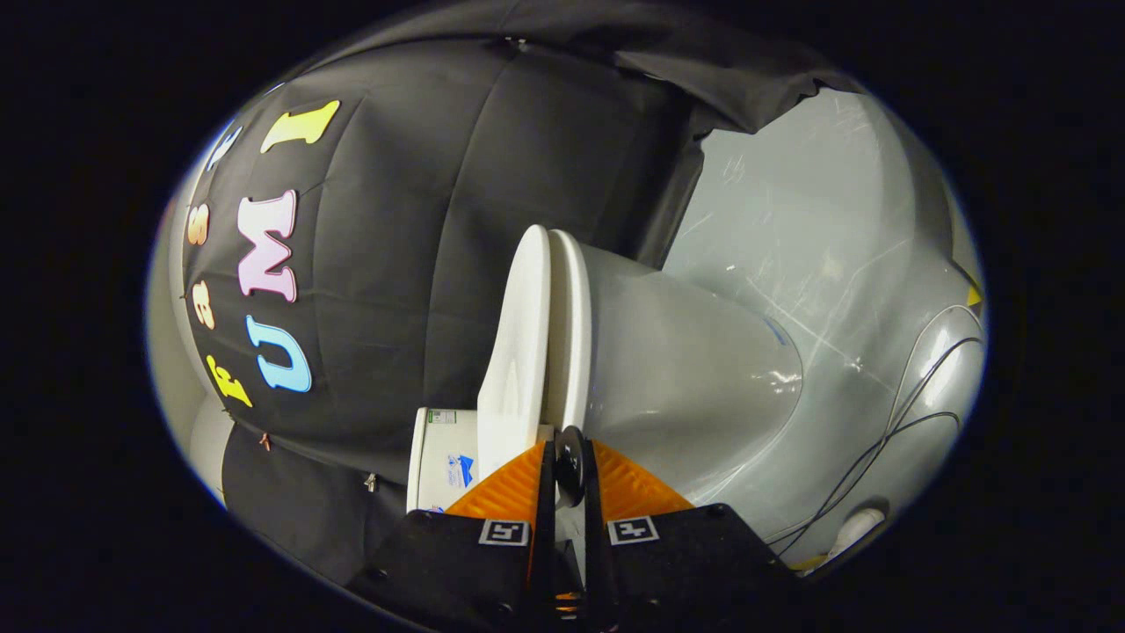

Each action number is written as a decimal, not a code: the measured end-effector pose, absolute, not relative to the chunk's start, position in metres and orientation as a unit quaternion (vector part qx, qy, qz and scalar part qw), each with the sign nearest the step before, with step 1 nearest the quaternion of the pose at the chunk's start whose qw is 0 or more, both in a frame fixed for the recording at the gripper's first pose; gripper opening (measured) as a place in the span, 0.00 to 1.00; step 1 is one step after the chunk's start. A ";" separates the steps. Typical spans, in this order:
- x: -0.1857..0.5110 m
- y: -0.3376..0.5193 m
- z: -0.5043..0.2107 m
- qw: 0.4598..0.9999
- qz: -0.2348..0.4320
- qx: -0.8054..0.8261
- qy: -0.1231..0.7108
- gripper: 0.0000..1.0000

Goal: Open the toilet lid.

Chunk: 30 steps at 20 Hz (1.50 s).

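Hand-held gripper (569, 457) fingers nearly closed, holding nothing; one toilet lid (518, 343) down, just ahead.

A staged recording booth, this: black cloth wall (413, 264), bare toilet (668, 360), loose cables (888, 431) trailing across a scuffed floor (809, 237).

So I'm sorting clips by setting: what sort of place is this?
Likely a mock bathroom booth: a white ceramic toilet, black cloth wall, glossy grey floor. The tongs sit nearly closed by the toilet's edge.
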<state>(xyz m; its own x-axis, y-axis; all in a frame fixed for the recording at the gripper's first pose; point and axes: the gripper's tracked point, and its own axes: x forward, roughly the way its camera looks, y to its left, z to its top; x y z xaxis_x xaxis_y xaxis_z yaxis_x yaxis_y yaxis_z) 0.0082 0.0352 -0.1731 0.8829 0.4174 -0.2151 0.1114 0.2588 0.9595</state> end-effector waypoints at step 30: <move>0.005 0.038 -0.126 0.819 0.073 0.530 0.206 0.05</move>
<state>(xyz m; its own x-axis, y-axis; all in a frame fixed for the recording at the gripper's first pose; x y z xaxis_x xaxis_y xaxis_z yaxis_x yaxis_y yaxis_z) 0.0054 0.0376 -0.1258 0.9042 0.3388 -0.2601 0.0984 0.4275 0.8986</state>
